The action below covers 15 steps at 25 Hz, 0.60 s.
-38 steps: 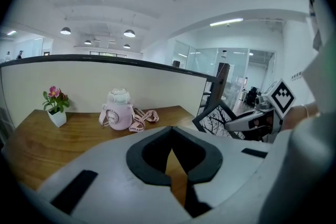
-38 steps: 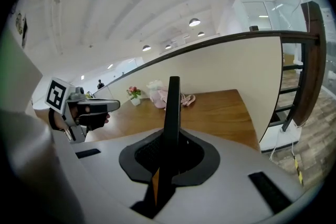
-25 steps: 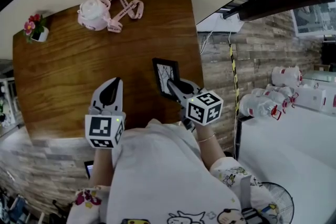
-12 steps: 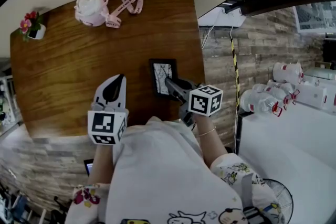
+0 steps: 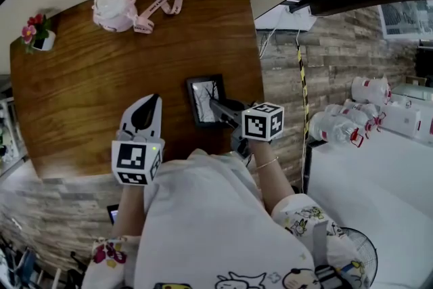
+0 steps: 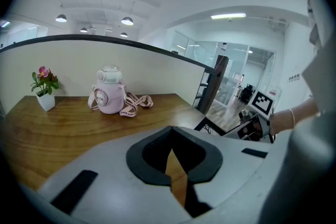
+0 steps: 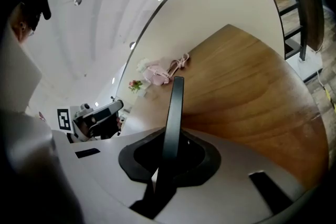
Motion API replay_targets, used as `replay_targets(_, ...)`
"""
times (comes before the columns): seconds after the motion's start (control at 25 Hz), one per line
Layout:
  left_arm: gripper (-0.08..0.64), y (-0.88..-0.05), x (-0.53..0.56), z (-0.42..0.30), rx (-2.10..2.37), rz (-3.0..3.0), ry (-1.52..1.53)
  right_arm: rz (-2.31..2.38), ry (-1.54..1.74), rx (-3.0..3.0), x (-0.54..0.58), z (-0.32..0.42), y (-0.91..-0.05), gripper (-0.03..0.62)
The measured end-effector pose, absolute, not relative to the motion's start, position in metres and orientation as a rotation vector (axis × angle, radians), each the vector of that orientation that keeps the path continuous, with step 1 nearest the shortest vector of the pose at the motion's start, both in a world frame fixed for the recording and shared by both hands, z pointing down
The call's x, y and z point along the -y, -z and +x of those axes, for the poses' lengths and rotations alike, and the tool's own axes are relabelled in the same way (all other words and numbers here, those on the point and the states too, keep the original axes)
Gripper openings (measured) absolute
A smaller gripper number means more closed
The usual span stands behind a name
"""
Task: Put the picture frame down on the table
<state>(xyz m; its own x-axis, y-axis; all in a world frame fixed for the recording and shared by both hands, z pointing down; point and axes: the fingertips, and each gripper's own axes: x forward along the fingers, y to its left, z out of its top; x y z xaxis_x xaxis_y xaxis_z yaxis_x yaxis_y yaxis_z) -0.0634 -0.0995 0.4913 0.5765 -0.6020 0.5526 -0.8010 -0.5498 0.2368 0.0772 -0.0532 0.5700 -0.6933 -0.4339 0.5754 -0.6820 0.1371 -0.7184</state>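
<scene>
Looking down in the head view, the right gripper [image 5: 218, 105] pinches the picture frame [image 5: 205, 97] by its near edge, low over the table [image 5: 101, 78]; the set-down seems under way, and next calls for laying it flat, then letting go. In the left gripper view, the left gripper [image 6: 172, 152] has its jaws together on nothing; a capped pink bottle [image 6: 109, 97] hides its contents, a white pot [image 6: 45, 101] holds flowers [image 6: 41, 75]. The right gripper view shows the frame edge-on, clamped
</scene>
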Motion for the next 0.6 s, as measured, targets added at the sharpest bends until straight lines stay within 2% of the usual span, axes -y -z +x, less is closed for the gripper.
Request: replay_targets(0.6, 0.003, -0.500, 0.102, -0.068, 1.128, 2.323, -0.580, 1.129, -1.498, 2.130, 0.053, 0.079, -0.585, 0.053)
